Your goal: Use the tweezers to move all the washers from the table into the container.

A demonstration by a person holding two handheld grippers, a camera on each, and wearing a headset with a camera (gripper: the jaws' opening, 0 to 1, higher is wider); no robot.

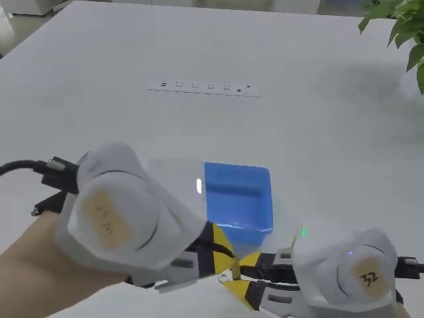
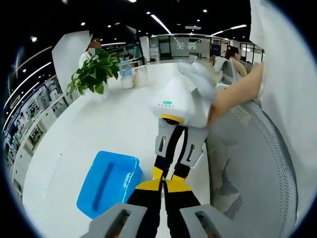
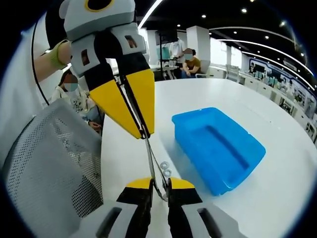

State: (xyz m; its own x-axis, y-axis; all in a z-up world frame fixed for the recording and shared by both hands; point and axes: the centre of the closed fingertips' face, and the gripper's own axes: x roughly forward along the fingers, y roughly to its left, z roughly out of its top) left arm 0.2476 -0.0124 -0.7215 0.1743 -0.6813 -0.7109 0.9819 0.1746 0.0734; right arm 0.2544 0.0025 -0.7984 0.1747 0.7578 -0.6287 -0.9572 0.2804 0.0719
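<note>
Right at the bottom of the right gripper view, the right tool (image 3: 159, 186) has its yellow-tipped jaws drawn almost together, leaving only a narrow slot in which the lower end of the thin metal tweezers (image 3: 150, 157) is pinched. From the top of that view the left tool (image 3: 143, 131) reaches in. Its two yellow jaws meet at their tips and are clamped on the upper end of the tweezers, so both tools have hold of the same piece and their tips nearly face each other.

Two small washers (image 3: 165, 168) lie close together on the white desk (image 3: 277, 191), just beside the tweezers' shaft, between it and the blue container (image 3: 218, 146). The container is a shallow rectangular tray with nothing to be made out inside it.

In the head view the tools meet at the lower edge, with the container just beyond them. The left tool's white body is held in a hand (image 1: 30, 265). Farther back on the desk lies a white power strip (image 1: 204, 87), and the leaves of a plant (image 1: 405, 30) hang in at the upper right corner. A mesh chair back (image 3: 54, 166) stands at the desk's near edge.
</note>
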